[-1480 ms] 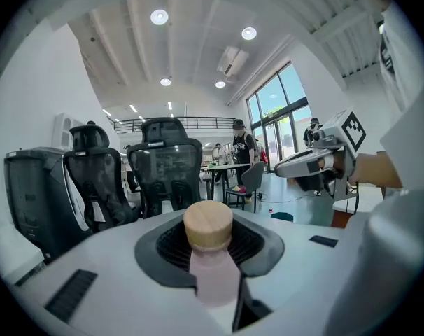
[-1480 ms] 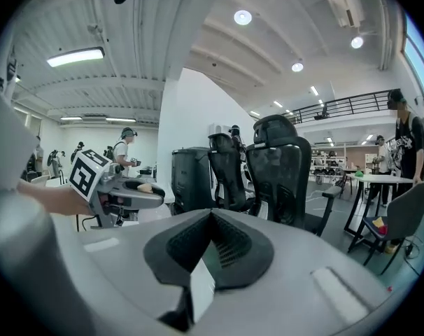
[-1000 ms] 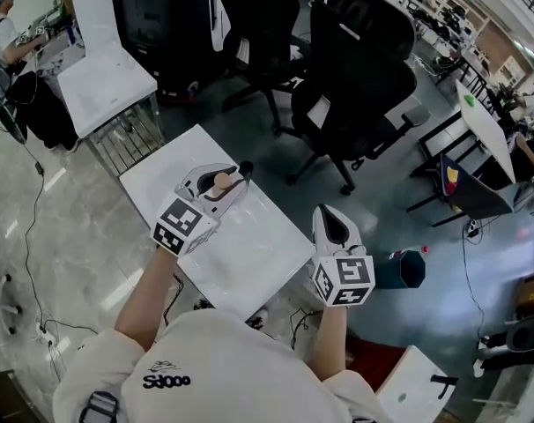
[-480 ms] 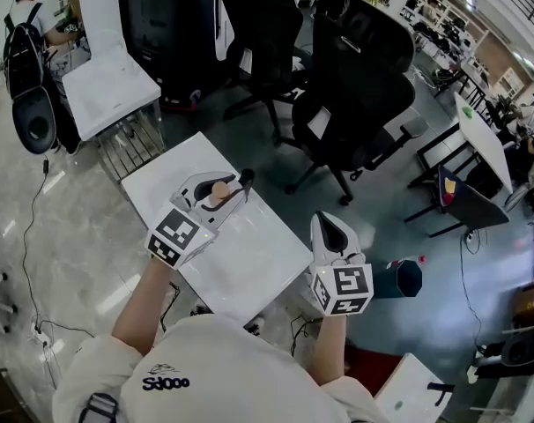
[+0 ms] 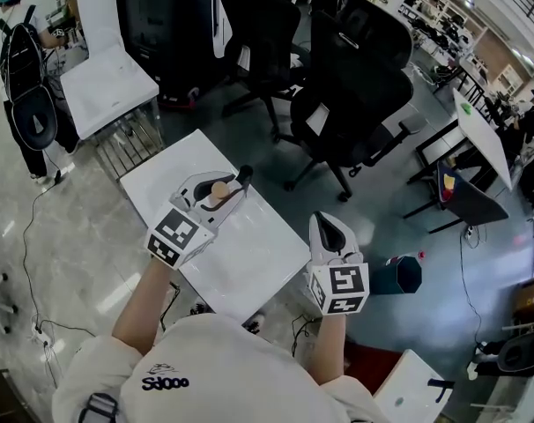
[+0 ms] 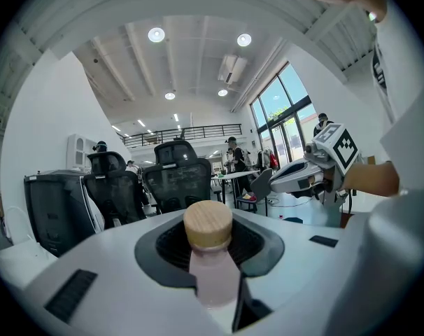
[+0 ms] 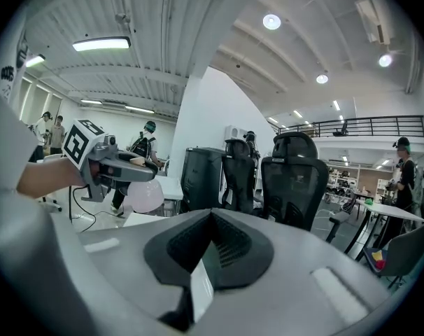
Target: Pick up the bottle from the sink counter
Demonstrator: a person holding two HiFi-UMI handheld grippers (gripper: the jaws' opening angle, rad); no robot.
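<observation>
A small pink bottle (image 6: 212, 275) with a round wooden cap (image 6: 208, 224) stands upright between the jaws of my left gripper (image 5: 221, 188), which is shut on its neck. In the head view the cap (image 5: 219, 189) shows above the white table (image 5: 258, 254), the bottle held off its surface. From the right gripper view the bottle's rounded pink body (image 7: 143, 196) hangs under the left gripper. My right gripper (image 5: 330, 227) hovers past the table's right corner, jaws together, nothing between them.
Black office chairs (image 5: 355, 86) stand just beyond the table. A second white table (image 5: 108, 82) is at the back left, with a person wearing a backpack (image 5: 25, 69) beside it. A dark teal bin (image 5: 401, 274) sits on the floor at the right. Cables trail on the left floor.
Both grippers have stayed nearly where they were, the left still holding the bottle. The person at the back left has walked a little and turned away.
</observation>
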